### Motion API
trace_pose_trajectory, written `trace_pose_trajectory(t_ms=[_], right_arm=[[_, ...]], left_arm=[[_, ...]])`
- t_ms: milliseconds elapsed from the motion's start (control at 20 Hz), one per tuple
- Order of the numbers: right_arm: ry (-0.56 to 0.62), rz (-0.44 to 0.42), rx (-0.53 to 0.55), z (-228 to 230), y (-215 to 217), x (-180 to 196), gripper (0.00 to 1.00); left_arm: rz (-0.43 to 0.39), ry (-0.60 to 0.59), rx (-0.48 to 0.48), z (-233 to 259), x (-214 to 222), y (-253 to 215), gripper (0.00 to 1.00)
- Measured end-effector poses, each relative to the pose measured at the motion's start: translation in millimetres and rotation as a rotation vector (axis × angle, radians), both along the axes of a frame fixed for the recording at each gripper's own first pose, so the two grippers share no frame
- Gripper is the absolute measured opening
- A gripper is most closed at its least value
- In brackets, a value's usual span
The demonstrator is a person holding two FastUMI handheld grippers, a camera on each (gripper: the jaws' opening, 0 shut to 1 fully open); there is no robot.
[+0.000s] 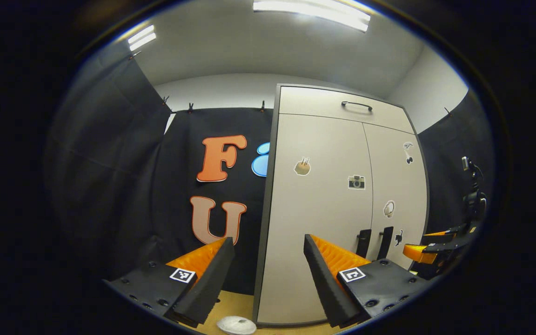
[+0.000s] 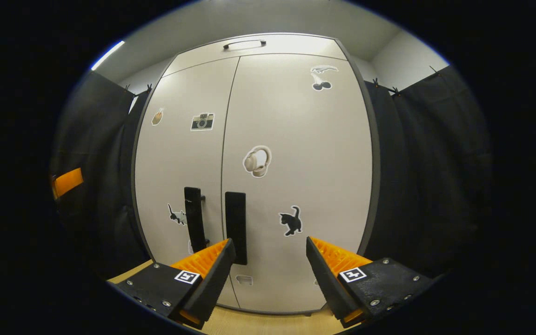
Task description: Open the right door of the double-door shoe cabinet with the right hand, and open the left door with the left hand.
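Pale wood flooring runs under the shoe cabinet, and black cloth hangs to both sides of it, with white wall and ceiling strip lights above. You stand facing the cabinet, whose two tall doors are both closed, so nothing of its inside can be told. The left door and the right door meet at a central seam, and the two dark vertical handles, left handle and right handle, sit just beside that seam low on the doors. Above the doors is a drawer front with its own handle. Stickers dot both doors.

Your right gripper is spread wide with nothing held, apart from the cabinet, its left finger lined up below the right handle. Your left gripper is also wide open and empty, off toward the cabinet's left edge. A small white round object lies on the floor by the cabinet's left front corner.
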State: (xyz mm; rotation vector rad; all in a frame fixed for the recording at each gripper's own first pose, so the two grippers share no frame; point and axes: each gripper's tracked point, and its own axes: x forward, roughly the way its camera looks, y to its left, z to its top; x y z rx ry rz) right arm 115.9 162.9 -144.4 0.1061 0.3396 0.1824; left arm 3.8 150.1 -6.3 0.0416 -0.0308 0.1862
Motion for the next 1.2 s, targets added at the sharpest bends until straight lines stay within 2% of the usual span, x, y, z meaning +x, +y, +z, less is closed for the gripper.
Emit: trace_pose_trajectory(t_ms=[150, 300, 450, 650, 850, 900, 1150, 1200], right_arm=[[0.034, 0.005, 0.012, -12.3, 19.9, 15.4, 0.91], [0.072, 0.002, 0.013, -24.3, 35.5, 27.9, 0.84], [0.094, -0.017, -0.017, -34.8, 40.7, 39.8, 0.81], [0.131, -0.053, -0.026, -46.4, 39.3, 48.3, 0.81], [0.164, -0.075, 0.008, -54.8, 42.0, 55.2, 0.80], [0.171, -0.074, 0.021, -56.1, 43.9, 56.7, 0.70], [0.175, -0.077, 0.022, -57.1, 53.6, 55.1, 0.58], [0.173, -0.093, 0.032, -58.1, 54.1, 55.8, 0.49]], left_arm=[[0.031, 0.013, -0.008, -6.2, -4.8, 19.7, 0.96], [0.052, 0.022, -0.015, -10.9, -7.2, 34.8, 0.95], [0.045, 0.033, -0.034, -17.0, -4.7, 42.9, 0.95], [0.035, 0.069, -0.041, -29.4, 0.2, 50.1, 0.96], [0.001, 0.105, -0.037, -38.6, 5.8, 45.5, 0.95], [-0.007, 0.110, -0.035, -39.1, 7.4, 43.1, 0.96], [-0.016, 0.132, -0.029, -48.2, 13.1, 34.9, 0.96], [-0.015, 0.137, -0.037, -48.7, 11.6, 33.4, 0.96]])
